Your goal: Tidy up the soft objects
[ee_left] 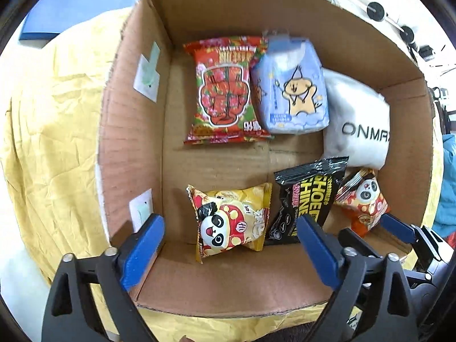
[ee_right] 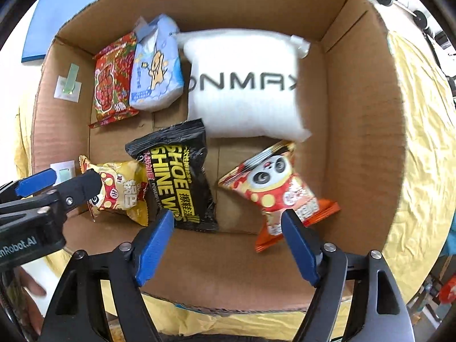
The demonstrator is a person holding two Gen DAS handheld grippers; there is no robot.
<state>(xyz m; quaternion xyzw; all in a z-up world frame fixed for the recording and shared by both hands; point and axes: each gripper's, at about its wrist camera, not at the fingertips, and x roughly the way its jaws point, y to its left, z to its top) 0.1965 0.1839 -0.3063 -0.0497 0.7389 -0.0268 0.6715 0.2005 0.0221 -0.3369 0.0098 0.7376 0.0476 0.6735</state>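
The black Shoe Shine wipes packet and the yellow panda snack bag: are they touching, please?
Touching. In the left wrist view, the black packet's lower edge overlaps the yellow bag's right side with no cardboard visible between them.

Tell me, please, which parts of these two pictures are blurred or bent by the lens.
Left wrist view: the pale blue soft pack with a yellow cartoon figure is smeared at its top, and the brown cardboard box bulges with fisheye curving. Right wrist view: the white pillow pouch with black letters and the red-orange panda snack bag look motion-blurred; the black shoe-wipes packet stays readable.
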